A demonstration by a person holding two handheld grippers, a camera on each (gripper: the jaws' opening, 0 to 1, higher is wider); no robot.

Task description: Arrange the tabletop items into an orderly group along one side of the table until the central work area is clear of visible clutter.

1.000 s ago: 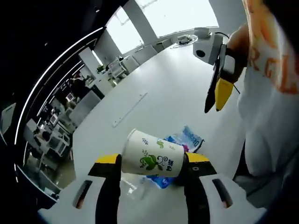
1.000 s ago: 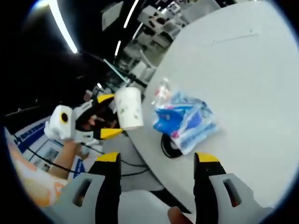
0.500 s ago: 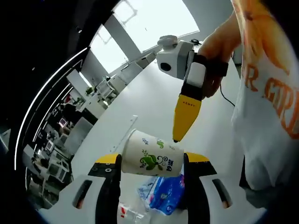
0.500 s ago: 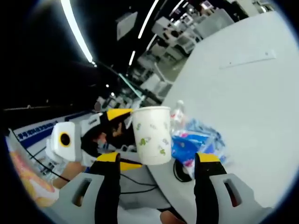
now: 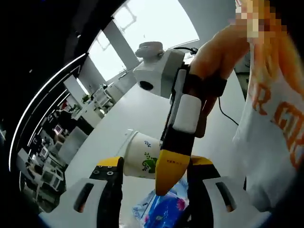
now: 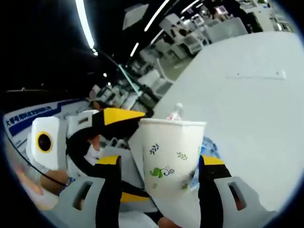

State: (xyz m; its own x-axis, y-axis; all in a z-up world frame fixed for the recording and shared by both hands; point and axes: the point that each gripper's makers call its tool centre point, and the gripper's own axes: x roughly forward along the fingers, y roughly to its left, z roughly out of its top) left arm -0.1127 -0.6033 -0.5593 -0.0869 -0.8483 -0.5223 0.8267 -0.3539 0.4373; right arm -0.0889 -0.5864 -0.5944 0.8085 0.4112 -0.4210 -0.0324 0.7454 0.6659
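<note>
Left hand-held gripper (image 5: 154, 171) is clamped on a paper cup (image 5: 140, 156), jaws pressing its sides, cup lying sideways in the air above the surface (image 5: 137, 111). Right hand-held gripper (image 6: 159, 164) is spread wide with the same cup (image 6: 172, 152) between its jaws; can't tell whether they touch it. In the left gripper view the right one (image 5: 170, 166) crosses in front of the cup. A blue packet (image 5: 164, 211) lies on the surface under the cup, near the edge.
</note>
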